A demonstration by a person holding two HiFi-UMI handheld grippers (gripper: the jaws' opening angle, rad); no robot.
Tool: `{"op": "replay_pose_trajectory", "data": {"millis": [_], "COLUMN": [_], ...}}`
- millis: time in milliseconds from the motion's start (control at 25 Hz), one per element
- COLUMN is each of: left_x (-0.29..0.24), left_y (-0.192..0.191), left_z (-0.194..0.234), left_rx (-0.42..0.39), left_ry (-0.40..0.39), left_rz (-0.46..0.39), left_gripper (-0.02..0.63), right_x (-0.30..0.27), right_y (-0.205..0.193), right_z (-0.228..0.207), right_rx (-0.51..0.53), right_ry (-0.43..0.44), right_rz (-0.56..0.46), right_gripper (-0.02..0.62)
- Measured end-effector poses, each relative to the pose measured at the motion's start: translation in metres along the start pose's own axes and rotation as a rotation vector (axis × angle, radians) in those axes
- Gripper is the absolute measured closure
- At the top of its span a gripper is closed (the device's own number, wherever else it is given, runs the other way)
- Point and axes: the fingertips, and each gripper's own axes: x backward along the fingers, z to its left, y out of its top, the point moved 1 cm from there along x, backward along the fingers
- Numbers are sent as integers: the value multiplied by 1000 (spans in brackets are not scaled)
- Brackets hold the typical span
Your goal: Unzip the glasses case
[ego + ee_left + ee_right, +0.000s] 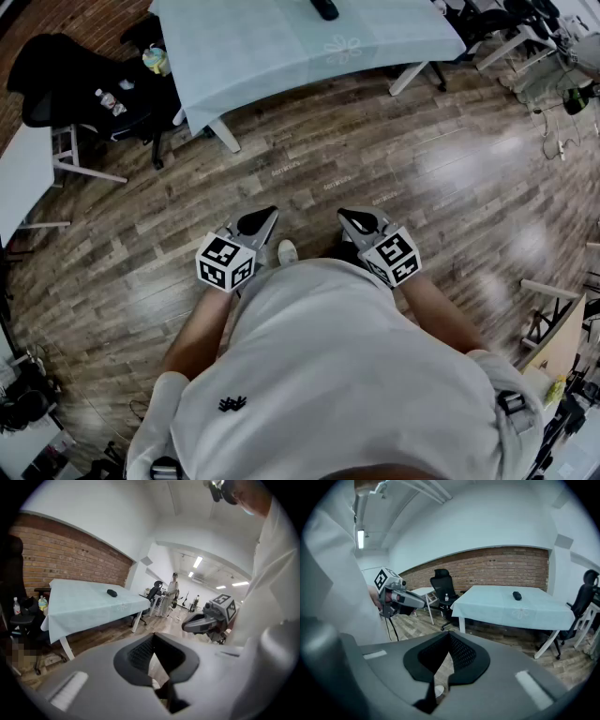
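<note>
Facing table edge (pixel 319 80), glasses case (pixel 324 8), open floor (pixel 375 159) between

Left gripper (pixel 268 216): grey plastic, 2 jaws, black-and-white marker cube; held low before the torso, pointing forward, jaws together on nothing.
Right gripper (pixel 345 216): same build, level beside it, jaws together, empty.
Forearms: left forearm (pixel 202 339) and right forearm (pixel 442 311) bare, bent.

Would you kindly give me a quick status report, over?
Left gripper, right gripper shut, empty. Small dark glasses case on pale blue clothed table, untouched. Wooden floor between.
</note>
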Motion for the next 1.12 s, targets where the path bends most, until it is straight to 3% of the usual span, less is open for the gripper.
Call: {"op": "replay_pose_trajectory", "data": {"millis": [200, 520, 720, 1120], "left_x": [3, -22, -58, -150], "left_y": [9, 9, 23, 112], "left_z": [-2, 2, 9, 74], "left_rx": [-58, -60, -125, -171], "left_ry": [-40, -88, -80, -5], "left_rz": [-12, 20, 61, 102], "left_gripper": [551, 551, 549, 549], "right_x": [-2, 2, -10, -67], "right_y": [9, 6, 6, 48], "right_z": [14, -7, -49, -171], "right_rx": [19, -27, -42, -28], "right_ry": [-28, -76, -61, -6], "right_rz": [2, 11, 10, -40], "right_gripper": [595, 595, 595, 575]}}
